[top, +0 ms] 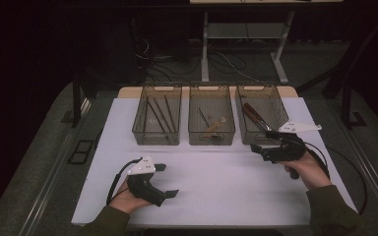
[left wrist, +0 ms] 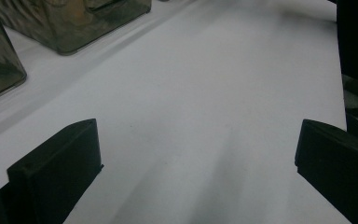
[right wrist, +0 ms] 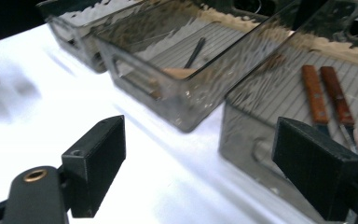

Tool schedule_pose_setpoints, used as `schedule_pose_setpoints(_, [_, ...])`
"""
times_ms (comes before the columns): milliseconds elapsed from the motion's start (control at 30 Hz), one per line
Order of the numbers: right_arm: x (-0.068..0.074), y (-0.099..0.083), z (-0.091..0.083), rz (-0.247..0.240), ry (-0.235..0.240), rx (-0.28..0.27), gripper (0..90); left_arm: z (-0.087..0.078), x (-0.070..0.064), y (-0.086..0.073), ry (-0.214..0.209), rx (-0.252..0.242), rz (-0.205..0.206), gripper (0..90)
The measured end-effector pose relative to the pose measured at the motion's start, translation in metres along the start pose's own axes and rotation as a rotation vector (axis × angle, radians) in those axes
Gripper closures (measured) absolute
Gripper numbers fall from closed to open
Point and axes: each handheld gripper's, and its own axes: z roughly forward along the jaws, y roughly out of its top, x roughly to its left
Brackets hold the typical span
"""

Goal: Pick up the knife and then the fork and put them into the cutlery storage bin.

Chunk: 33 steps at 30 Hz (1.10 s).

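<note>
Three clear bins stand in a row at the back of the white table (top: 216, 182). The left bin (top: 157, 115) holds several dark sticks. In the middle bin (top: 211, 118) lie a wooden-handled utensil (top: 215, 125) and a dark stick. Wooden-handled knives (top: 253, 115) rest in the right bin (top: 261, 110). My left gripper (top: 166, 180) hovers open over bare table at the front left, with nothing between its jaws (left wrist: 196, 154). My right gripper (top: 262, 141) is open and empty just in front of the right bin (right wrist: 303, 88), whose knives (right wrist: 326, 95) show behind its right jaw.
The middle bin (right wrist: 168, 70) and the left bin (right wrist: 70, 23) recede to the left in the right gripper view. Two bin corners (left wrist: 74, 23) sit at the upper left of the left gripper view. A desk frame and cables (top: 226, 59) stand on the floor beyond the table.
</note>
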Motion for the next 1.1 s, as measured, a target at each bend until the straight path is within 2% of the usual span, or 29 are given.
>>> schedule_pose_setpoints(200, [0.011,-0.017,-0.004,-0.011,0.017,-0.001,17.2,0.0,-0.001,0.0,-0.002,0.0,0.001,0.0])
schedule_pose_setpoints(400, [0.016,-0.038,-0.006,0.014,0.034,-0.01,17.2,-0.001,-0.001,0.0,0.0,-0.003,0.002,0.0])
schedule_pose_setpoints(567, [0.022,-0.051,-0.01,0.011,0.04,-0.005,17.2,0.0,-0.001,0.0,0.0,0.002,0.001,0.0])
schedule_pose_setpoints(767, [0.03,-0.063,-0.014,-0.007,0.069,0.013,17.2,0.0,-0.001,0.0,0.0,0.001,-0.001,0.0])
schedule_pose_setpoints(1100, [0.038,-0.077,-0.019,-0.017,0.068,0.047,17.2,0.0,-0.001,0.0,-0.002,0.009,0.005,0.0])
